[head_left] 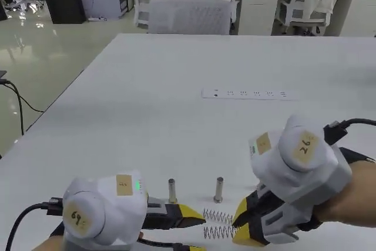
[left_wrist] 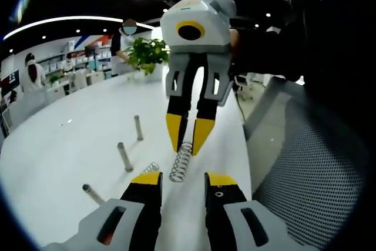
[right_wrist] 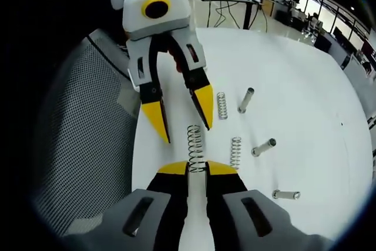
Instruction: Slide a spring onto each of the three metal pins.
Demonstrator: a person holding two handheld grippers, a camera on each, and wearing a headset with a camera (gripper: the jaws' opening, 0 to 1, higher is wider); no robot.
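Right gripper [right_wrist: 197, 167] clamps one spring [right_wrist: 195, 142] at near table [head_left: 176, 116] edge; left gripper [left_wrist: 183, 179] gapes wide, empty, facing it. Three pins [right_wrist: 264, 146] stand just farther in. Line spring's bore with a pin top before sliding.

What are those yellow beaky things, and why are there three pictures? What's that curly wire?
Those are two hand-held grippers, like big tweezers, that a person squeezes. One picture comes from a camera on the person's head; the two round ones come from cameras riding on the grippers. The left gripper has its yellow-tipped jaws open. The right gripper is pinching one end of a curly metal spring. On the white table lie two loose springs, and three short silver metal pins stand nearby. The springs are meant to slide onto the pins.
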